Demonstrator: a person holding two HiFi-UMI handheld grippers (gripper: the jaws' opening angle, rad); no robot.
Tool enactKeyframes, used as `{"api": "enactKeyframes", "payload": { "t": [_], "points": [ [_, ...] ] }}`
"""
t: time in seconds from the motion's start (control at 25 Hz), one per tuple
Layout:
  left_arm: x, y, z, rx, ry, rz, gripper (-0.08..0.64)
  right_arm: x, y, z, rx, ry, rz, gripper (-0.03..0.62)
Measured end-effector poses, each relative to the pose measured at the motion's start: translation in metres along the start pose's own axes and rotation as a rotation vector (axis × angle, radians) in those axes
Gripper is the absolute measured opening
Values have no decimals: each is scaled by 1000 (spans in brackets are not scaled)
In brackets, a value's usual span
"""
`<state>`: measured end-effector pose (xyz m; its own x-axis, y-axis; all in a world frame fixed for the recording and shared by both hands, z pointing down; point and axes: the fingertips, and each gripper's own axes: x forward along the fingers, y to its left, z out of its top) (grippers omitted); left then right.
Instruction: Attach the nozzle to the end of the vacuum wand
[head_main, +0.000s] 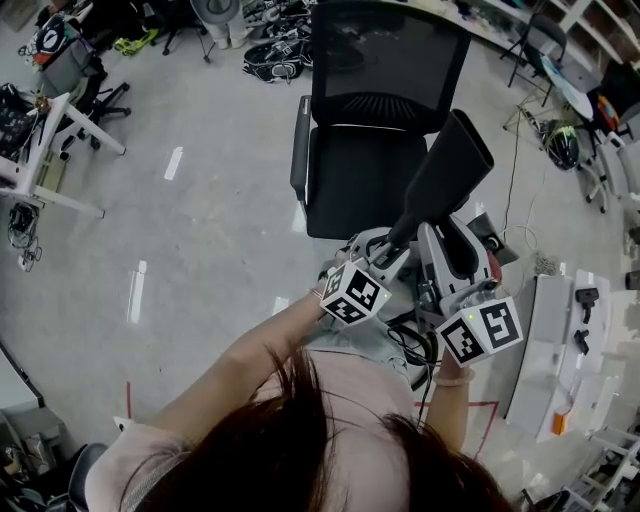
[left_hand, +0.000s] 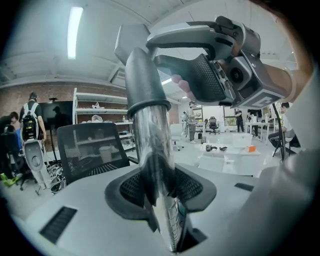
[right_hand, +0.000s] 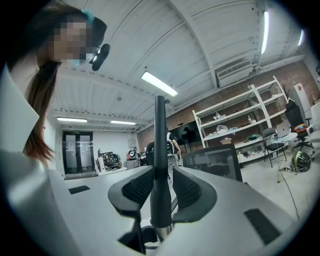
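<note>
Both hold: left gripper (left_hand: 160, 189) clamped on shiny chrome vacuum wand (left_hand: 151, 140), right gripper (right_hand: 161, 186) pinching dark grey flat plastic nozzle (head_main: 448, 172), sticking out at 1 o'clock. Brace wand, push nozzle straight along its axis till seated.

My left claw (head_main: 388, 252) and right claw (head_main: 452, 262) sit close together just beyond my hair, marker cubes turned up toward me. The black nozzle (head_main: 452, 160) rises between them and slants toward the upper right, wide mouth outermost. The wand below it is hidden by my claws. Straight ahead a black office chair (head_main: 380, 70) stands on the grey floor (head_main: 200, 230). A white table (head_main: 540, 345) carrying small tools sits at the right edge.
</note>
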<state>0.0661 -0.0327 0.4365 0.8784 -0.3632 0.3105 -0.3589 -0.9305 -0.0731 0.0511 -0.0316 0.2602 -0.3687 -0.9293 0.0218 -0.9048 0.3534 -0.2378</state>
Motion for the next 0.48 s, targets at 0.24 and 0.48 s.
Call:
{"api": "enactKeyframes", "payload": {
  "t": [0.24, 0.48],
  "points": [
    [-4, 2, 0, 2, -3, -6, 143, -12, 3, -3, 11, -12, -28, 112],
    [-13, 8, -1, -2, -12, -13, 143, -19, 8, -4, 17, -30, -81, 110]
  ]
}}
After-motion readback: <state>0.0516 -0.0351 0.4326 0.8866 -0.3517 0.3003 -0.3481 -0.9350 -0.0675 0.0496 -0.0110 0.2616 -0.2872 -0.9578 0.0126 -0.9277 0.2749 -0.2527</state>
